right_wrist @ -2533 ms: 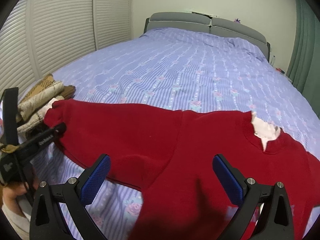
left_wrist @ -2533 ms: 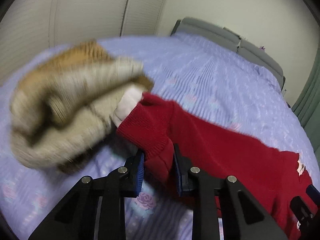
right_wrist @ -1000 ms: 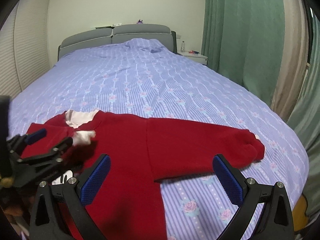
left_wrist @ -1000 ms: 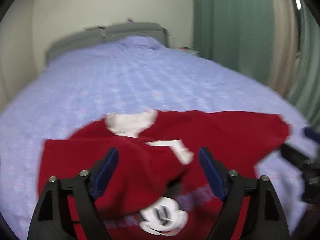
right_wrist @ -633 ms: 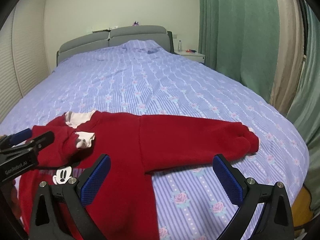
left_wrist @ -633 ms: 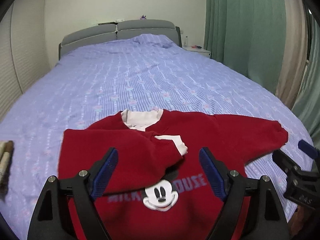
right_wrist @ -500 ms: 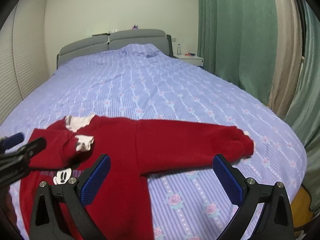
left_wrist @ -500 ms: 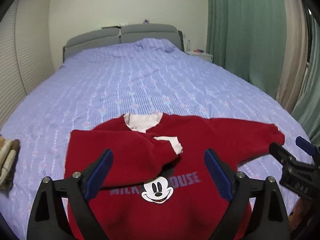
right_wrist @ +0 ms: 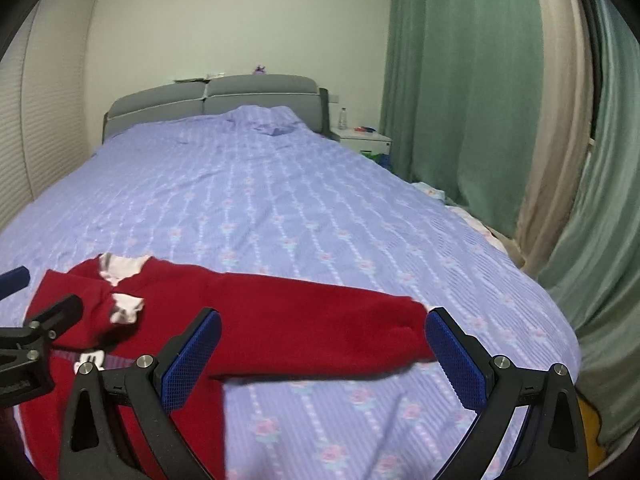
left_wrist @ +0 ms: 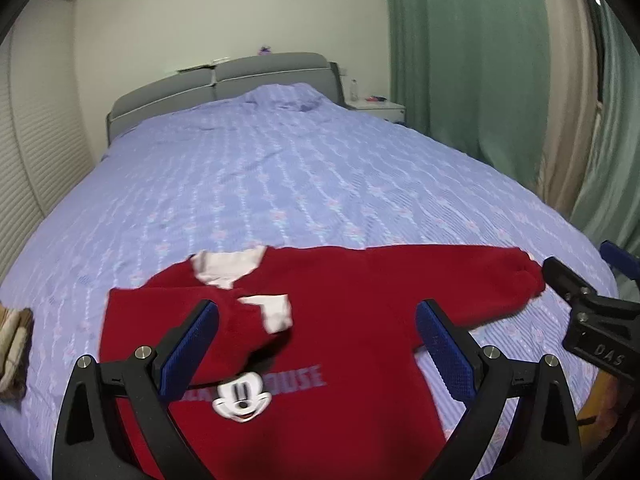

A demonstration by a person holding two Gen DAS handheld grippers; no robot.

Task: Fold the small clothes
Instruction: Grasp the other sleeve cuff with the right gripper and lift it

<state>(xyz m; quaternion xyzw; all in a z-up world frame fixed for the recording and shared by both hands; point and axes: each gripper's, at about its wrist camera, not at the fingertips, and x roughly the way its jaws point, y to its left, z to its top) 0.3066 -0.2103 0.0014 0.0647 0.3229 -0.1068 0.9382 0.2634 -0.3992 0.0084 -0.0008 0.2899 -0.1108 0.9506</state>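
Left wrist view: your left gripper has just spread wide, holding nothing above the red sweater on the bed; your right gripper gapes empty. Both have pulled back since the sleeve fold.

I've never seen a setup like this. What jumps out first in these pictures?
A red sweatshirt with a cartoon mouse face lies spread on the lilac floral bedspread, one sleeve folded across its chest, the other stretched out sideways. Two black tongs with blue pads, left and right, gape open above it.
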